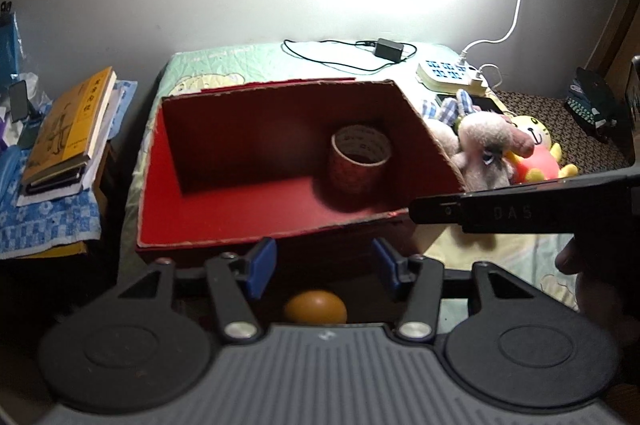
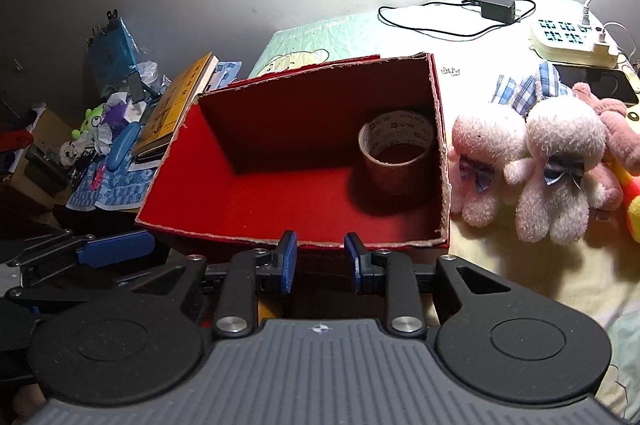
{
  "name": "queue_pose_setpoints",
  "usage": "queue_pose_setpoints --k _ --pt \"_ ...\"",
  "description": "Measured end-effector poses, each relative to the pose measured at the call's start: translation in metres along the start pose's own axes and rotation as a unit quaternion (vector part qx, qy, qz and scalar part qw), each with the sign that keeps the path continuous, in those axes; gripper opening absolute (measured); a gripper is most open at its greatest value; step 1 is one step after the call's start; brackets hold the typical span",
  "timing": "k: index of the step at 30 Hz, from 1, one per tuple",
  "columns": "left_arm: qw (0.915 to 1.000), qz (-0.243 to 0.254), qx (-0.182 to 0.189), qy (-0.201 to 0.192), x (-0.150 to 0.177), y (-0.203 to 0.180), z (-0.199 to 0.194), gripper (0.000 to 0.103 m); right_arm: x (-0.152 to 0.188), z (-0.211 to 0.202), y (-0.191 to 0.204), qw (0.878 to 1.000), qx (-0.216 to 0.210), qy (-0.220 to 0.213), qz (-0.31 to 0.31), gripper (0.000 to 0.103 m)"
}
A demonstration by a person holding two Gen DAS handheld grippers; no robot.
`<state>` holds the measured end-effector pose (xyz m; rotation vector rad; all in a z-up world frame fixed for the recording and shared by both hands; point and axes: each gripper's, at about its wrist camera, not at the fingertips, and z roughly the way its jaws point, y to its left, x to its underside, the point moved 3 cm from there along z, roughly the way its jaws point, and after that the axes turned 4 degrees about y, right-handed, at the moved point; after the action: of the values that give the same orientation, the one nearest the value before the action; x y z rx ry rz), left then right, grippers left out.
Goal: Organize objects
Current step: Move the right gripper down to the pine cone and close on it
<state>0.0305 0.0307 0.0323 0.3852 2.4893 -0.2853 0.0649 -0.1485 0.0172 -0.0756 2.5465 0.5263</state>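
Note:
A red open-topped cardboard box (image 1: 224, 225) (image 2: 240, 197) lies on the bed. A brown roll of tape (image 1: 360, 161) (image 2: 396, 157) stands in its right rear corner. My left gripper (image 1: 323, 253) hovers over the box's near wall, open wide, with nothing between its blue pads. An orange ball-like thing (image 1: 315, 307) lies under it, in front of the box. My right gripper (image 2: 320, 245) is at the same near wall, open by a narrow gap and holding nothing. Pink plush rabbits (image 2: 560, 161) (image 1: 488, 149) and a yellow-and-red plush (image 1: 532, 153) lie right of the box.
A white power strip (image 2: 568, 37) with cables, a black adapter (image 2: 498, 8) and a phone (image 2: 592, 81) lie at the back right. Stacked books (image 1: 68, 129) and clutter fill a low table on the left. A wall stands behind the bed.

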Motion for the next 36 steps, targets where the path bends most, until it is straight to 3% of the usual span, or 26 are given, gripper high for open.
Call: queue_pose_setpoints --k 9,12,16,21,36 --pt "0.9965 0.050 0.065 0.018 0.025 -0.033 0.010 0.055 0.034 0.004 -0.026 0.998 0.004 0.027 0.050 0.028" --pt "0.9933 0.079 0.081 0.022 0.034 -0.047 0.014 0.063 0.046 0.008 -0.032 0.997 0.008 0.040 0.062 0.034" --pt "0.9890 0.107 0.095 0.038 0.052 -0.060 0.026 0.063 0.063 0.019 -0.038 0.995 0.008 0.065 0.075 0.039" --pt "0.9873 0.102 0.093 0.079 0.068 -0.061 0.050 0.059 0.079 0.031 -0.048 0.989 -0.010 0.096 0.111 0.039" --pt "0.9864 0.085 0.102 0.097 0.070 -0.068 0.077 0.059 0.092 0.045 -0.056 0.980 -0.039 0.110 0.162 0.046"
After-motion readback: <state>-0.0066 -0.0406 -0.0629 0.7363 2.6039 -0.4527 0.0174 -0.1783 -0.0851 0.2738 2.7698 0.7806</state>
